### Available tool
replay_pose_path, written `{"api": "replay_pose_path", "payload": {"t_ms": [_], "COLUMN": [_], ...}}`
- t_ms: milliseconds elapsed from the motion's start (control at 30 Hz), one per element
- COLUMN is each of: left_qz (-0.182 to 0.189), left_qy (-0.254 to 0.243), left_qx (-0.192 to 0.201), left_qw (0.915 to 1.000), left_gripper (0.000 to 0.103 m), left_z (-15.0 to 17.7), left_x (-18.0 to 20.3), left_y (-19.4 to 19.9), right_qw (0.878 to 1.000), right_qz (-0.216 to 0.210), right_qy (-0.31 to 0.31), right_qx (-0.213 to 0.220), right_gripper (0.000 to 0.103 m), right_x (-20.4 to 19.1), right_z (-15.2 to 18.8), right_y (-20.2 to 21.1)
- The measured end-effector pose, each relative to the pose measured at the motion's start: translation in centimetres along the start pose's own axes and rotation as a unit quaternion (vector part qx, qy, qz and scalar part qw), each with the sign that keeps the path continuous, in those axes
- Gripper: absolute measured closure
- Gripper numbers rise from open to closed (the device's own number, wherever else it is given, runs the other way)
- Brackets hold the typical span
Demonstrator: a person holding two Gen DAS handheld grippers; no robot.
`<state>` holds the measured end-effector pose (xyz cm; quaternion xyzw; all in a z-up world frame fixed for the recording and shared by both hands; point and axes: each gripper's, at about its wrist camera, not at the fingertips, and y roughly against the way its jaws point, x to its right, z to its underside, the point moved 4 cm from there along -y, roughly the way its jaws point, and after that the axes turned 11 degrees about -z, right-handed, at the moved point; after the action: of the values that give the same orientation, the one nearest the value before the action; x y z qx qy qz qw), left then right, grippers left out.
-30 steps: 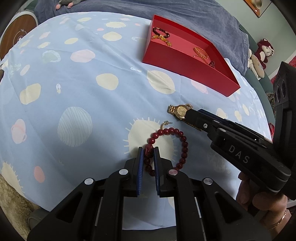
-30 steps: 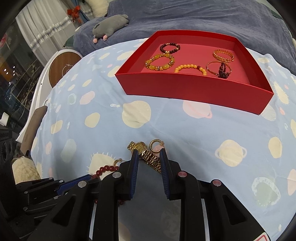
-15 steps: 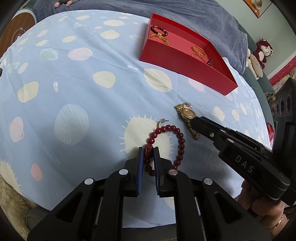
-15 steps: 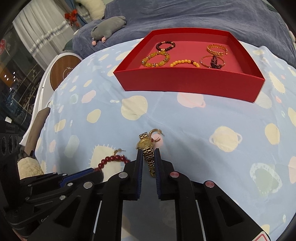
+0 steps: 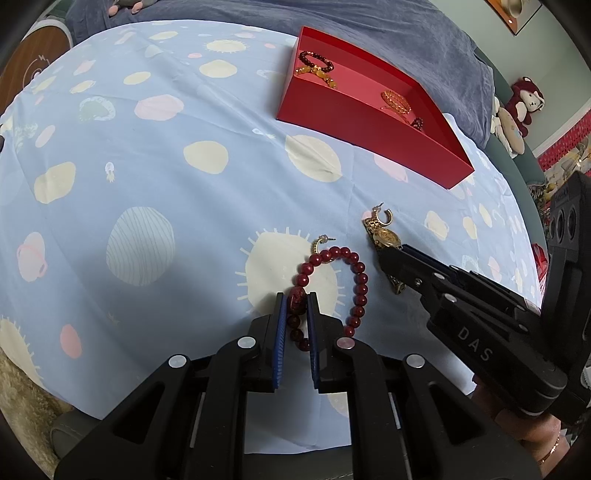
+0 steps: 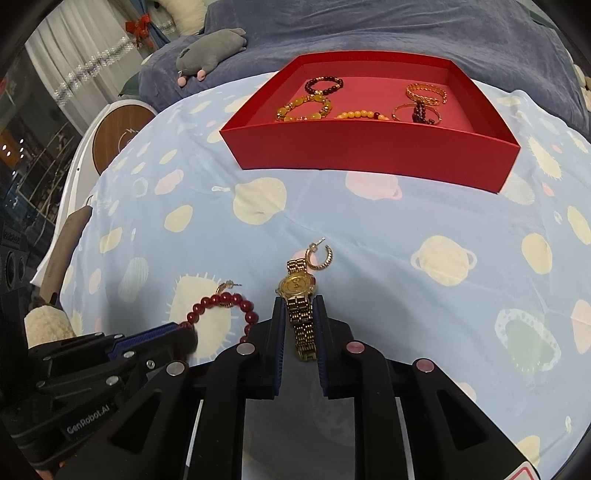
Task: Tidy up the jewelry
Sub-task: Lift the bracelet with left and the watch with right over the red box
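My left gripper (image 5: 295,306) is shut on a dark red bead bracelet (image 5: 356,280) that lies on the blue patterned cloth. My right gripper (image 6: 299,314) is shut on the band of a gold watch (image 6: 297,286); the watch also shows in the left wrist view (image 5: 384,236). The bracelet shows in the right wrist view (image 6: 221,301) to the left of the watch. A gold hoop earring (image 6: 320,256) lies just beyond the watch, another (image 5: 320,243) by the bracelet. A red tray (image 6: 369,151) further back holds several bracelets.
The table is round, covered in a blue cloth (image 5: 147,147) with planet prints. A dark blue blanket (image 6: 369,26) and a grey plush toy (image 6: 210,48) lie behind the tray. A round wooden stool (image 6: 118,136) stands at the left.
My right gripper has closed on the watch band and lined the watch up straight. My left gripper stays shut on the bracelet. Both views have drawn back slightly from the tray.
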<state>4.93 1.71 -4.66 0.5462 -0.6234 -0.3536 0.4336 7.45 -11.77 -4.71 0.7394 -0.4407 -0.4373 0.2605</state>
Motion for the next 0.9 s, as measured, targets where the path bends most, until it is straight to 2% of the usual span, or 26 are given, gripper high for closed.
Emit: {"api": "replay_pose_path", "payload": {"t_ms": [67,233,900], "left_qz": [0.003,0.012,0.035], "left_qy": [0.001,0.001,-0.025], "left_qx": [-0.002,-0.005,0.034], "left_qw": [1.0,0.9999,0.9985], "left_gripper": [0.092,0.093,0.096], "left_z": [0.0,-0.1,-1.0], "left_x": [0.1,0.2,3.1], "left_y": [0.0,0.2,5.4], "right_qw": [1.0,1.0,0.994], "right_qz": [-0.002,-0.007,0.002], "right_qy": [-0.001,-0.011,-0.071], "right_qx": [-0.001,0.011,0.082], "right_gripper": [0.09,0.091,0.091], "right_x": [0.0,0.2,2.2], "right_z": [-0.1,0.0,1.2], "right_y": [-0.2,0.8,10.0]}}
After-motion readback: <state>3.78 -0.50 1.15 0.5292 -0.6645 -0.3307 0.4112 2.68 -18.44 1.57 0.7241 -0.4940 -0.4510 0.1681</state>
